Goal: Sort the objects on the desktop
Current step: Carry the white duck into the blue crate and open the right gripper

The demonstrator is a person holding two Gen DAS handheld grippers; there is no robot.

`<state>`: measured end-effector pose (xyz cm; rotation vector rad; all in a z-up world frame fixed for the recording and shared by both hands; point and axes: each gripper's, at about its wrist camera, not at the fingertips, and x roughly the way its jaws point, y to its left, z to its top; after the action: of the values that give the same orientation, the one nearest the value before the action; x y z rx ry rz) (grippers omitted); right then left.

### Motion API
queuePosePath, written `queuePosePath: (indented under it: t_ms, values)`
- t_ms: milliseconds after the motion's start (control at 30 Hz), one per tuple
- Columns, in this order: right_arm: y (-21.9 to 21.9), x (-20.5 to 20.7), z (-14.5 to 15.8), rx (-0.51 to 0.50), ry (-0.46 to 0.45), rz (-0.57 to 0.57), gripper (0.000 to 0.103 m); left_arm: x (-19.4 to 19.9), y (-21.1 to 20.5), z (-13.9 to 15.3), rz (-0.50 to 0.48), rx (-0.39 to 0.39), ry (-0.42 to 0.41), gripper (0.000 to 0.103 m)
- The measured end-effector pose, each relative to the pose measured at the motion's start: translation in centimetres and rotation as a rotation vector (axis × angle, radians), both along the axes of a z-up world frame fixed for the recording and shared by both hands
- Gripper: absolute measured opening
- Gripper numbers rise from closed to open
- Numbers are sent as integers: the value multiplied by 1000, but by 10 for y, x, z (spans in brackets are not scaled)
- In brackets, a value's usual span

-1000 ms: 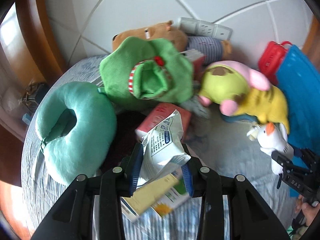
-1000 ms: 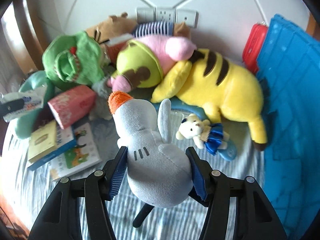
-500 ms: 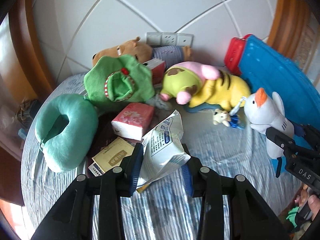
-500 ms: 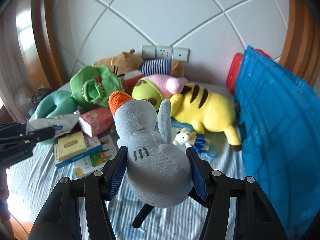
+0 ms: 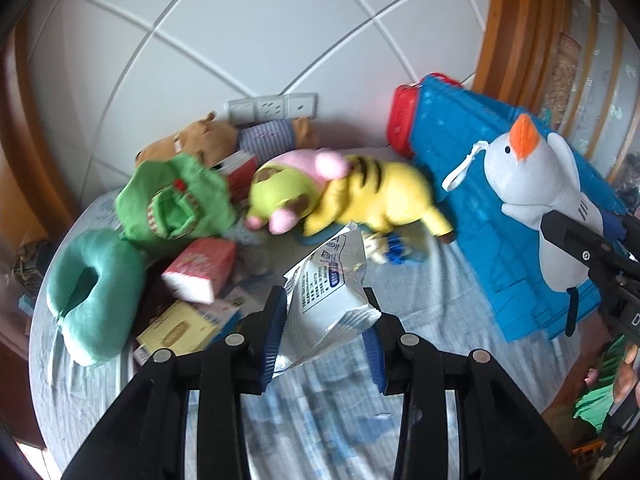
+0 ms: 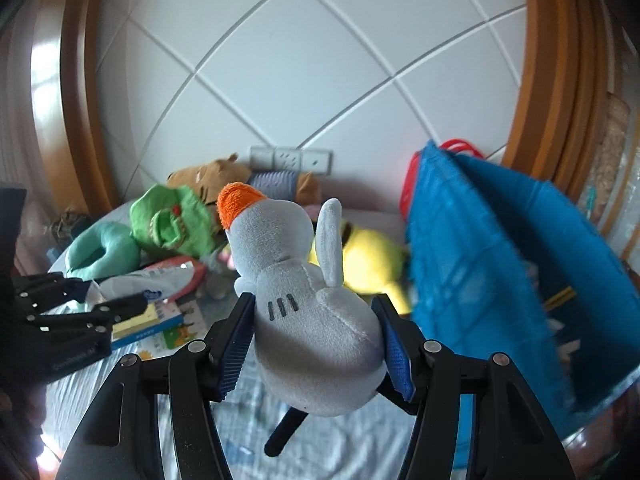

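Note:
My left gripper is shut on a white plastic packet with blue print and holds it above the striped bedsheet. My right gripper is shut on a grey plush bird with an orange beak, lifted in the air; the bird also shows in the left wrist view at the right, in front of the blue bin. The left gripper and packet show at the left of the right wrist view.
On the bed lie a yellow striped plush, a green-and-pink plush, a green frog plush, a teal neck pillow, a red tissue box, books and a brown bear. The blue bin stands at the right.
Both grippers have risen and pulled back from the pile, each still holding its object. The bird has moved up toward the blue bin.

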<state>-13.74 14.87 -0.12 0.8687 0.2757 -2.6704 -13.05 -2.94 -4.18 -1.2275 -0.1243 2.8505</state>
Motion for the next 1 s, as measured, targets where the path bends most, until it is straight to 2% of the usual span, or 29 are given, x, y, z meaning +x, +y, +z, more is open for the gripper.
queuePosePath:
  t_ms: [267, 433, 700, 833, 1000]
  values:
    - [104, -12, 44, -18, 95, -86, 59, -33, 105, 48, -95, -5, 90, 36]
    - [175, -23, 59, -18, 122, -167, 59, -61, 180, 73, -172, -3, 123, 36]
    - [270, -44, 49, -28, 71, -294, 59, -94, 290, 84, -295, -46, 118, 36]
    - [304, -58, 32, -40, 35, -341, 59, -105, 323, 89, -267, -123, 150, 36]
    - [333, -67, 26, -68, 22, -369, 59, -105, 348, 123, -310, -92, 227, 36]
